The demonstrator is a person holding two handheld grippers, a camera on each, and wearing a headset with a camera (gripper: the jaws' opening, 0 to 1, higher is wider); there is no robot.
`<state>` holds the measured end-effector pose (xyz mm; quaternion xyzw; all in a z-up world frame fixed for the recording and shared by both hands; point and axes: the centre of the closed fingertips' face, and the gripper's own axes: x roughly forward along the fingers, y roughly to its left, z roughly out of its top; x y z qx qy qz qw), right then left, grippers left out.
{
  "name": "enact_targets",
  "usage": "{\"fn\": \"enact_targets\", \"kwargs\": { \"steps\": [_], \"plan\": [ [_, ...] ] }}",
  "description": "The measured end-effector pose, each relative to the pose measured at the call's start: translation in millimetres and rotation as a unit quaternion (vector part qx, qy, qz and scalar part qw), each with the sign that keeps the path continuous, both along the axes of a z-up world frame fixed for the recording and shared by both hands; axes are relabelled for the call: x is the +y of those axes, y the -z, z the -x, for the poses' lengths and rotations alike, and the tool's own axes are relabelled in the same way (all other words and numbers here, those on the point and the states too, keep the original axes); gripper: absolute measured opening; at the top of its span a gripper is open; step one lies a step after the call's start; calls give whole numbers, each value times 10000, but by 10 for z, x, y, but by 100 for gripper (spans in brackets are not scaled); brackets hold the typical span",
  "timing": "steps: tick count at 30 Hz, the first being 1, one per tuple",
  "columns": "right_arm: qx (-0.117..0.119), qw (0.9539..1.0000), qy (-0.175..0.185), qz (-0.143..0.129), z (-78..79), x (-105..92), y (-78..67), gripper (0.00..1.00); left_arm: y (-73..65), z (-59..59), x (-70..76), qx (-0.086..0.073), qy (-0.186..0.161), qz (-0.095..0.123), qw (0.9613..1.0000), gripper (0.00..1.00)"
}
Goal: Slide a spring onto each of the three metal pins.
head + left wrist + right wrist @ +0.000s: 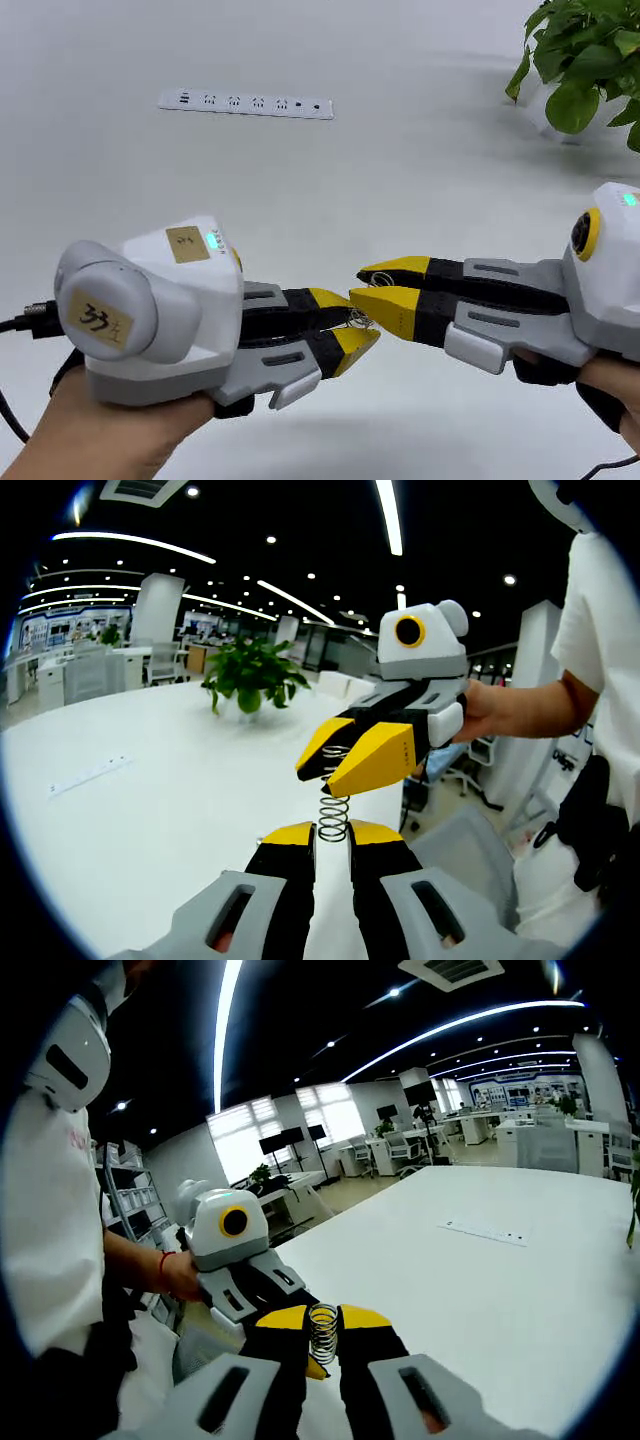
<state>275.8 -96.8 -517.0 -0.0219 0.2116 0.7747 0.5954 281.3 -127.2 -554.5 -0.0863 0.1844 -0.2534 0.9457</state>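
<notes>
Spring (333,815), light, bendy and quick to flick away, hangs above the white counter (300,180), one end pinched in the left tool (333,832) and the other clamped in the right tool (323,1317), so a gentle hold near an end seems wisest.

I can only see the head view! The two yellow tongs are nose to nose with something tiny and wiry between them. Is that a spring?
Observer: Yes. The left gripper view shows a spring sticking straight out of the left tongs, its near end between their tips.
Operator: Where does the far end go?
Observer: Between the yellow tips of the right tongs, which meet it from the other side.
Operator: Are they squeezing it?
Observer: Looks so: the right gripper view looks along the coil, snug between both tips.
</notes>
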Motion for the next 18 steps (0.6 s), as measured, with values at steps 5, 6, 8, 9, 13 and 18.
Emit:
{"fn": "enact_targets", "kwargs": {
  "steps": [5,6,8,9,13,18],
  "plan": [
    [-48,10000,-9,2,-6,-4,-5,12,-5,-3,-11,-12,11,-6,10000,11],
    [-48,10000,-10,-2,-5,-4,-7,12,-5,-5,-6,-25,6,-26,10000,11],
    [-56,10000,-15,6,-7,-6,-6,12,-4,-5,-12,-17,18,-7,10000,11],
    [-66,10000,-22,18,-8,-9,-1,12,0,-4,-16,-5,24,11,10000,11],
    [-71,9999,-46,64,-7,-19,10,12,12,-1,-22,2,72,-29,10000,11],
    [-121,9998,-112,112,-10,-34,24,12,25,-7,-18,8,95,-70,9999,10]
  ]
}}
